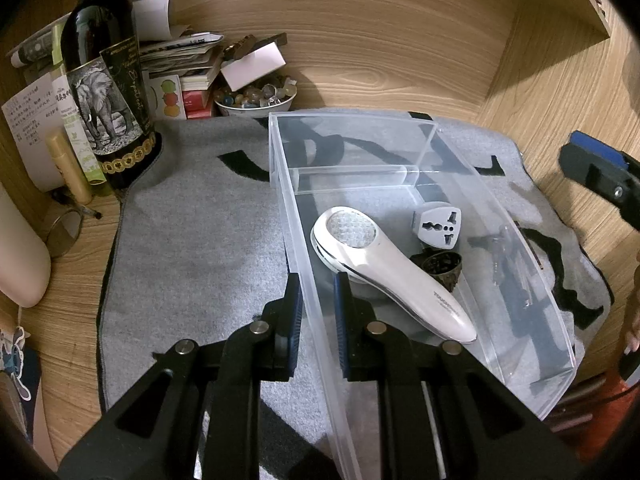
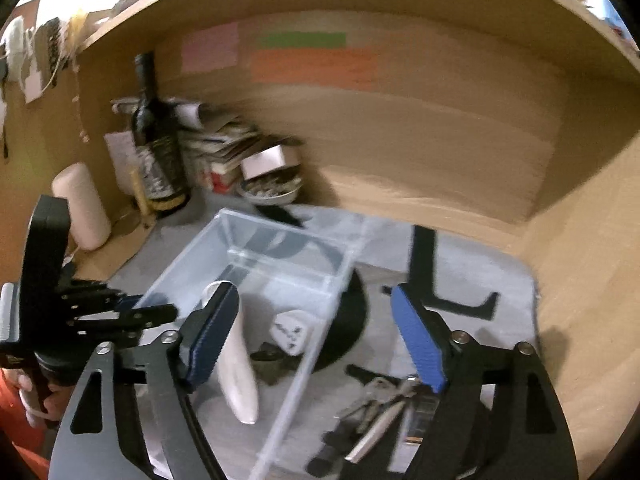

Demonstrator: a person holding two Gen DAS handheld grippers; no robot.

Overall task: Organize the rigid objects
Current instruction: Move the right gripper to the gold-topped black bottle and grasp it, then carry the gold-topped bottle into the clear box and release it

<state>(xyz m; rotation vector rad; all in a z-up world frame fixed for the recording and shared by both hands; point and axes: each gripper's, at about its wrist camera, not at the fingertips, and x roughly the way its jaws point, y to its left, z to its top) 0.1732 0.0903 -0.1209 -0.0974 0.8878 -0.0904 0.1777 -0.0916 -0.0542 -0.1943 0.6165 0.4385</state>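
A clear plastic bin lies on a grey mat. Inside it are a white handheld device, a white travel adapter and a small dark metal cup. My left gripper is shut on the bin's left wall near its front end. My right gripper hovers open above the bin with nothing held between its blue pads. A bunch of keys and small tools lies on the mat just outside the bin's right wall. The right wrist view is motion-blurred.
A wine bottle, stacked papers and boxes and a bowl of beads crowd the back left corner. A cream cylinder stands at the left. Wooden walls enclose the back and right. A hand holds the left gripper.
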